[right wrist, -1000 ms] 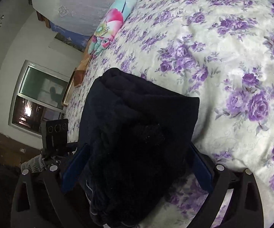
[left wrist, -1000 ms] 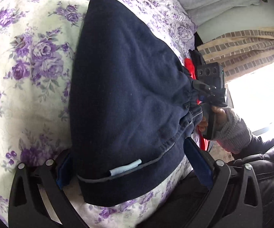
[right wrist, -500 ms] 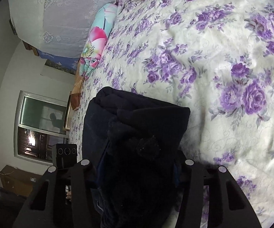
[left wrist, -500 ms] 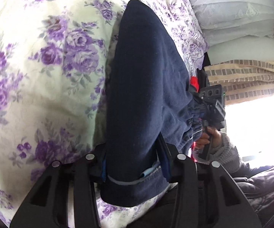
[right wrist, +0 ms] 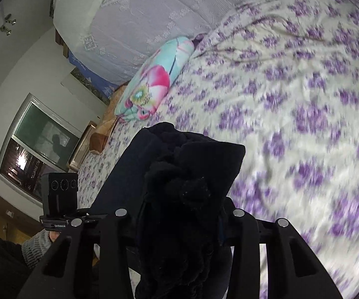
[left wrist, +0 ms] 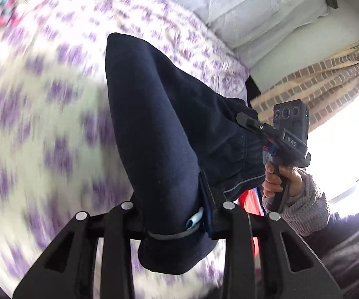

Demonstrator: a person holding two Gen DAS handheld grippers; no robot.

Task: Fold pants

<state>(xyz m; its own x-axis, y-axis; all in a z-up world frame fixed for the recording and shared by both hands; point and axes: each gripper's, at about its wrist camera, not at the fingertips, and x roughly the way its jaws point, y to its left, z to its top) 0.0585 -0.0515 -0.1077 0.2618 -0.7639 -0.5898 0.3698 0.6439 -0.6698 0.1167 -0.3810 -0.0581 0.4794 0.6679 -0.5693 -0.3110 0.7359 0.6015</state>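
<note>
The dark navy pants (left wrist: 169, 129) are held up over the purple-flowered bedspread (left wrist: 42, 129). My left gripper (left wrist: 174, 220) is shut on the hem end with a grey stripe and a pale tag. My right gripper (right wrist: 179, 214) is shut on the bunched waistband end of the pants (right wrist: 187, 186). In the left wrist view the right gripper (left wrist: 251, 124) shows at the gathered waistband, with the hand on its handle. In the right wrist view the left gripper's camera block (right wrist: 59, 194) shows at the lower left.
A flowered pillow (right wrist: 152, 84) lies at the head of the bed beside a white lace-covered pile (right wrist: 134, 20). White pillows (left wrist: 261, 12) and a striped curtain (left wrist: 329, 74) stand at the bed's edge. A red item (left wrist: 249, 201) shows under the pants.
Both grippers went from open around the pants to shut on them. They have since lifted the pants off the bedspread; the bed blurs with the motion.
</note>
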